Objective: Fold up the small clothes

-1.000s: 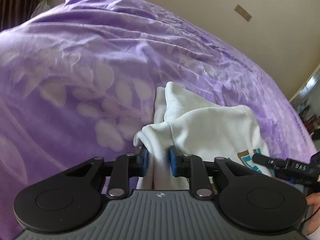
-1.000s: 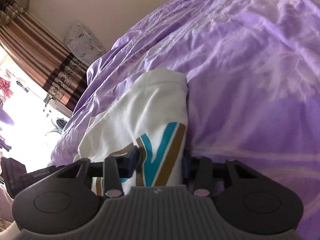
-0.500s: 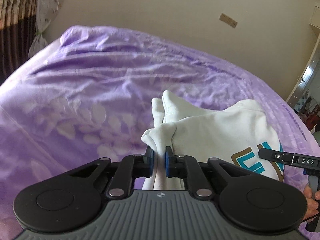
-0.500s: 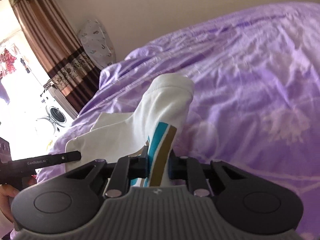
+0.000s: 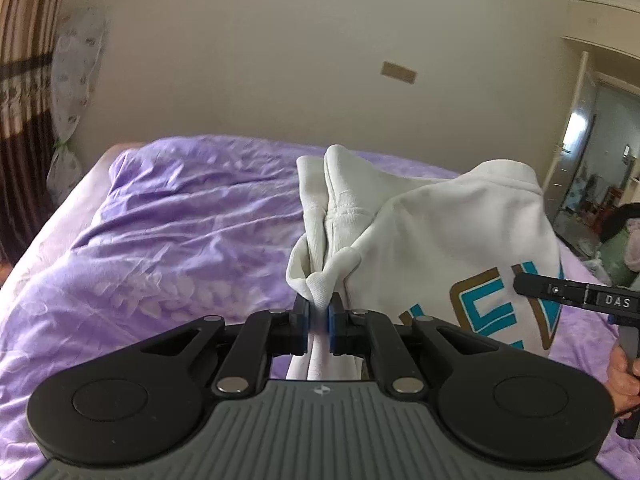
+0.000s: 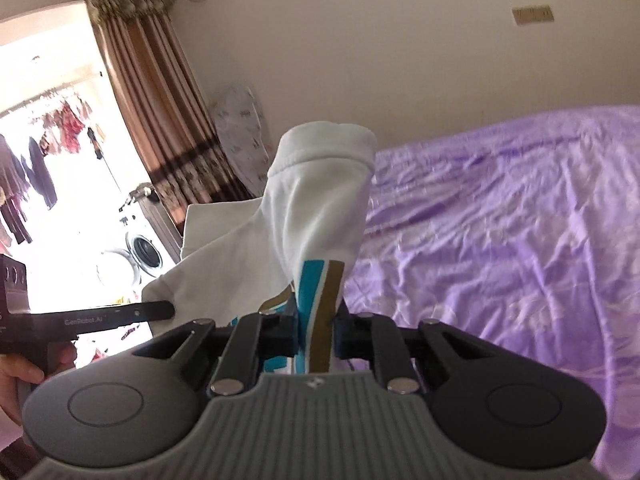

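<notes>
- Left gripper [image 5: 318, 322] has its blue pads clamped on a bunched fold of the white sweatshirt [image 5: 440, 248]; the jaws are closing, down to a narrow gap with cloth squeezed between them; a knot of fabric puffs up just ahead of the fingertips
- Right gripper [image 6: 316, 330] is pinched narrow on the printed part of the same garment; the teal and brown stripes [image 6: 320, 300] run straight down between its pads
- The sweatshirt hangs in the air between the two grippers, raised above the purple bedspread [image 5: 180, 220]; from the left gripper, the body of it spreads away to the right, lettering facing the lens; from the right gripper, a cuffed sleeve end [image 6: 326, 148] stands up straight ahead and the rest drapes off to the left
- The person's hand [image 6: 24, 372] grips the left tool's handle, low on the left of the right gripper's view
- Beyond the right gripper: striped brown curtain [image 6: 160, 112], a washing machine [image 6: 142, 248], laundry hanging in bright light
</notes>
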{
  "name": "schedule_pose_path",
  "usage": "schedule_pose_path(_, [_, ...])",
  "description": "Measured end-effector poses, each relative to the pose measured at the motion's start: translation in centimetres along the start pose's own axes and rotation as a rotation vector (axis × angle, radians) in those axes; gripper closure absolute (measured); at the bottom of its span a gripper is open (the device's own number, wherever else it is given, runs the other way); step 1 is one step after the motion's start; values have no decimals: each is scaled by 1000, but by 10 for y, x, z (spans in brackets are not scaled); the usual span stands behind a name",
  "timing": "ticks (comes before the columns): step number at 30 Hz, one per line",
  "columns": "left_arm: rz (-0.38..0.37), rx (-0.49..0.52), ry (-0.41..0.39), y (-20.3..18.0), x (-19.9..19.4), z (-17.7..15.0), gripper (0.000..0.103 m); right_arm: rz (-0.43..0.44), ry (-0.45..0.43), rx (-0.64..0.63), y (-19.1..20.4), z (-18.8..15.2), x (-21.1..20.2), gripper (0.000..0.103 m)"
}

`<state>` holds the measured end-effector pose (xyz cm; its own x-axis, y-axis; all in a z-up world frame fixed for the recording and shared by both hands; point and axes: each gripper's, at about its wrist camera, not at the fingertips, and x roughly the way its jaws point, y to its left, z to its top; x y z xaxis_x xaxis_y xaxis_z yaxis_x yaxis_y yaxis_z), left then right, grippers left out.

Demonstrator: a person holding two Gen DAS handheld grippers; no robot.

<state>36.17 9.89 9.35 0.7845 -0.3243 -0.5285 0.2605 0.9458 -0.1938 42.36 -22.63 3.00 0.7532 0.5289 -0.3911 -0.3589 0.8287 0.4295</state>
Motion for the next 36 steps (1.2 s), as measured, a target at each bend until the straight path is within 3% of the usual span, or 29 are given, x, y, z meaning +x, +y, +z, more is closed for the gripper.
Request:
schedule_pose_path(9, [-41, 58, 32, -54, -76, -21, 95, 2, 9, 9, 28, -15, -116, 93])
schedule_pose_path(17, [-72, 41, 123, -59, -69, -65, 95, -14, 69, 32, 29, -54, -169, 93])
schedule_pose_path(25, [-51, -34, 207, -35, -5, -96, 95, -56, 141, 79, -10, -91, -122, 92])
schedule_pose_path(36, [9, -15, 374, -15, 90, -114, 95, -133, 281, 113, -66, -104, -16, 91])
